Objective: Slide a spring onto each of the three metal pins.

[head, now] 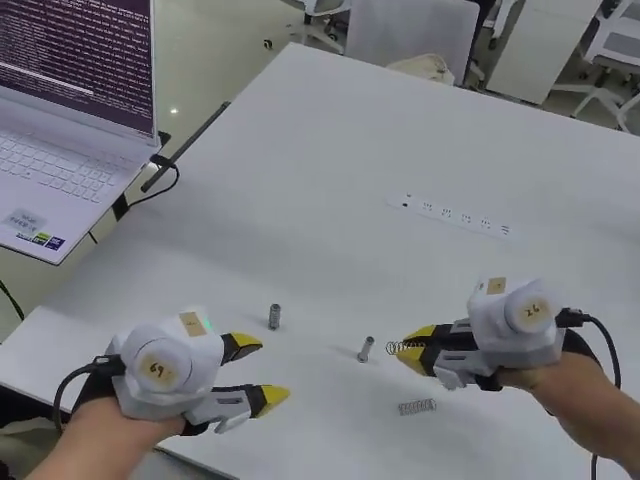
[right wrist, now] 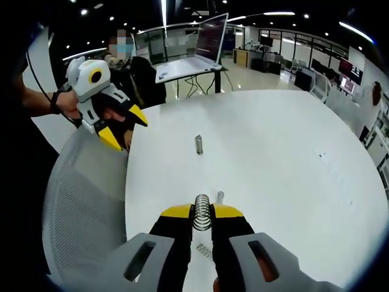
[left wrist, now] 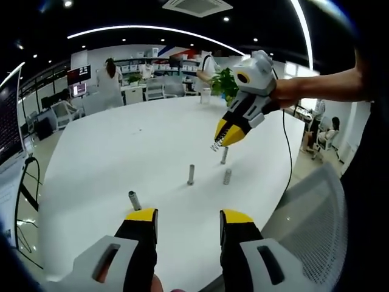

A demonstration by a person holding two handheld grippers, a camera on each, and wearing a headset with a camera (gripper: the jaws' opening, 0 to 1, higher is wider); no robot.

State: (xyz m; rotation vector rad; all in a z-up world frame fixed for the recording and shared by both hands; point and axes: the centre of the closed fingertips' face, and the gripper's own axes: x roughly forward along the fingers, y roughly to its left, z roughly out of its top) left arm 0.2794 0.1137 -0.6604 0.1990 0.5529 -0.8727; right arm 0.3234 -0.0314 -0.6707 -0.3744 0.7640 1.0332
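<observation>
My right gripper (head: 408, 352) (right wrist: 202, 214) is shut on a small metal spring (head: 396, 347) (right wrist: 202, 204) (left wrist: 214, 146), held just above the white table (head: 330, 180). A bare upright pin (head: 366, 349) (right wrist: 220, 196) stands right beside the spring's free end. Another pin (head: 274, 317) (left wrist: 134, 200) (right wrist: 199, 144) stands further left and looks ribbed, as if a spring sits on it. A loose spring (head: 417, 407) lies near the front edge. My left gripper (head: 262, 370) (left wrist: 185, 216) is open and holds nothing, a little in front of the ribbed pin. The left gripper view shows a further pin (left wrist: 224, 155) under the right gripper.
An open laptop (head: 70, 100) sits on a stand at the left with a black cable (head: 165, 170) beside it. A white power strip (head: 455, 215) lies mid-table, far from the pins. The table's front edge (head: 320, 470) runs close under both grippers. A mesh chair (right wrist: 79, 207) is beside the table.
</observation>
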